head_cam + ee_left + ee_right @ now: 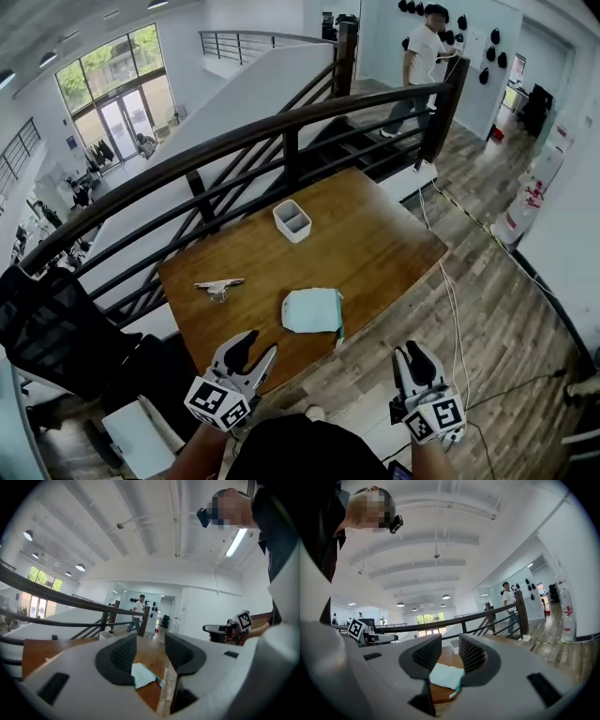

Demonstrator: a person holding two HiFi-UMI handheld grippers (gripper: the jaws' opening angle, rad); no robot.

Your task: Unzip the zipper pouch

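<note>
Near the front edge of the tabletop (pixel 375 234), the pale teal zipper pouch (pixel 312 310) is seen lying flat, with a white container (pixel 292 220) farther back and a small metal clip (pixel 218 286) to its left. Both grippers are held short of the tabletop, close to the person's body, and the pouch is touched by neither. The fingers of the left gripper (pixel 260 345) are spread wide with nothing between them. Those of the right gripper (pixel 411 354) are set narrower, with a clear gap, and are likewise empty. The reach toward the pouch is judged to be the step in hand. A darker teal strip along the pouch's right edge is taken to be the zipper, though its pull cannot be made out. The fabric beside the zipper's closed end should be pinned by one gripper. The pull should be pinched by the other and drawn straight along the strip, so that the light pouch is not dragged across the wood.
</note>
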